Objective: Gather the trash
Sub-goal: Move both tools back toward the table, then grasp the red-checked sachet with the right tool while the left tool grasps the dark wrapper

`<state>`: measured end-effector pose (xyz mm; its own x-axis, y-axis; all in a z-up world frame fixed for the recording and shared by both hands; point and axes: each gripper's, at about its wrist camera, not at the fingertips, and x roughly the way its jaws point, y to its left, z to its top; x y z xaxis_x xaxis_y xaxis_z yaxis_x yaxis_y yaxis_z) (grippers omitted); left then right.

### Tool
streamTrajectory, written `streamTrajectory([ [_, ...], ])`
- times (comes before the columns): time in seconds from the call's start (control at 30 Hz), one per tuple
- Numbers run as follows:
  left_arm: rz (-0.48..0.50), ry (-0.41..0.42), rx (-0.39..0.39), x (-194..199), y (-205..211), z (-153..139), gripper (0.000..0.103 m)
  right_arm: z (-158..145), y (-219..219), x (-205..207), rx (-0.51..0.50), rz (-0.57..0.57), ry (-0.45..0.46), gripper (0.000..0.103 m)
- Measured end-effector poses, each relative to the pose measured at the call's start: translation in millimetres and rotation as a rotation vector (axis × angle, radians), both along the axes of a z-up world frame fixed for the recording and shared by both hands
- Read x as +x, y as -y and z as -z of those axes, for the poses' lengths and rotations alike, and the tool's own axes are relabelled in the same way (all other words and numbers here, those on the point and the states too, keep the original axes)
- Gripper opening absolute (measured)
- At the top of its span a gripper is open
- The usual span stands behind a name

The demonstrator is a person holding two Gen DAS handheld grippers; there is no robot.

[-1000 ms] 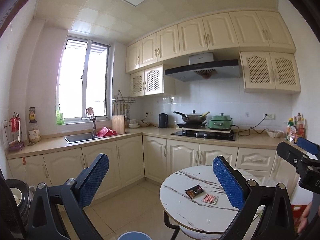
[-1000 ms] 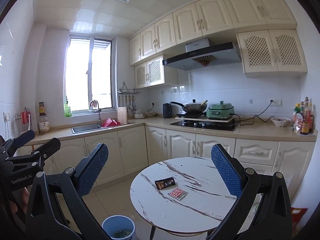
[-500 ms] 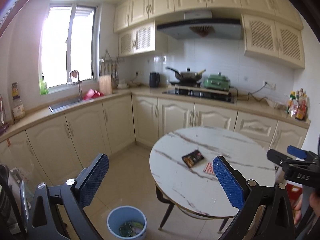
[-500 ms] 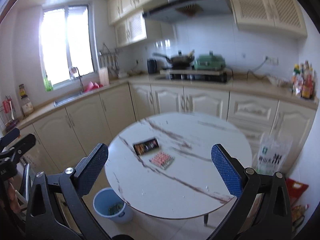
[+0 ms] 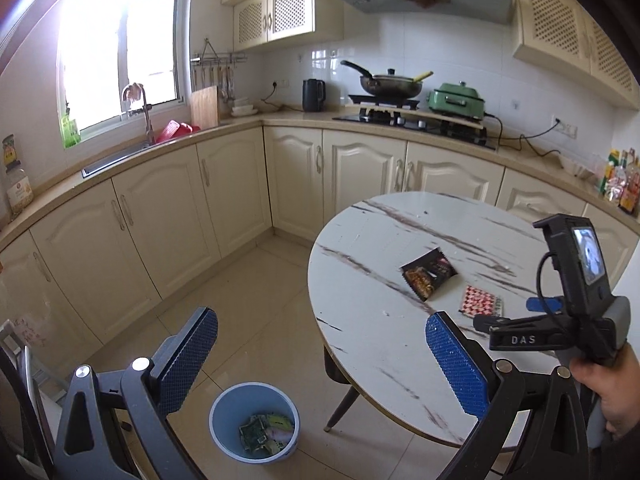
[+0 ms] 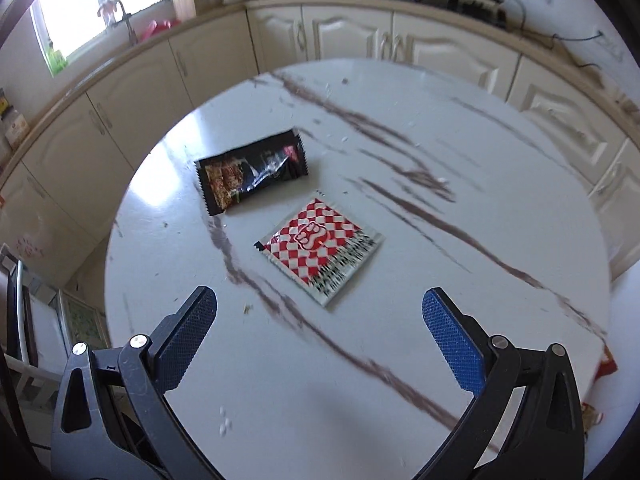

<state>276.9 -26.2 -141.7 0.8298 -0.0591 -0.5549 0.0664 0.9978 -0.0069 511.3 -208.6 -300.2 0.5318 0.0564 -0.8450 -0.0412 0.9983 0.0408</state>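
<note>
Wrappers, 2 of them, lie flat on the round marble table [image 6: 400,360]: the checkered red-and-white packet [image 6: 320,249] sits straight ahead of my right gripper [image 6: 319,320], just beyond its fingertips, and the black snack wrapper [image 6: 252,171] is farther out and to the left, near it but apart. My right gripper hangs above the tabletop with its blue pads spread wide, nothing between them. My left gripper [image 5: 322,350] is spread wide too, holding nothing, off the table's left edge, and the blue bin [image 5: 254,422] stands on the floor just below it with what looks like crumpled packaging inside, though that is too small to be sure.
</note>
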Motion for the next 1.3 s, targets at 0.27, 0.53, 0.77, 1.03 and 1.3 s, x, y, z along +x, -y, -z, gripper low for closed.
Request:
streamTrajectory([
  [0.27, 0.039, -0.045, 0.000, 86.7, 6.3, 6.5, 0.102, 16.1, 7.0, 31.1, -0.027, -0.010, -0.024, 0.100],
  [0.53, 0.189, -0.125, -0.009, 167.5, 35.0, 23.2, 0.102, 9.0, 18.7, 41.8, -0.055, -0.072, 0.000, 0.065],
  [0.77, 0.276, -0.161, 0.048, 227.8, 56.3, 30.9, 0.102, 4.7, 34.1, 34.4, 0.018, -0.123, 0.001, 0.064],
  [1.03, 0.297, -0.182, 0.081, 263.3, 73.0, 45.3, 0.102, 6.9, 41.8, 11.1, 0.029, -0.122, 0.004, 0.080],
  [1.3, 0.296, -0.195, 0.078, 265.5, 80.2, 54.5, 0.102, 6.8, 43.5, 3.0, -0.051, -0.152, 0.032, 0.049],
])
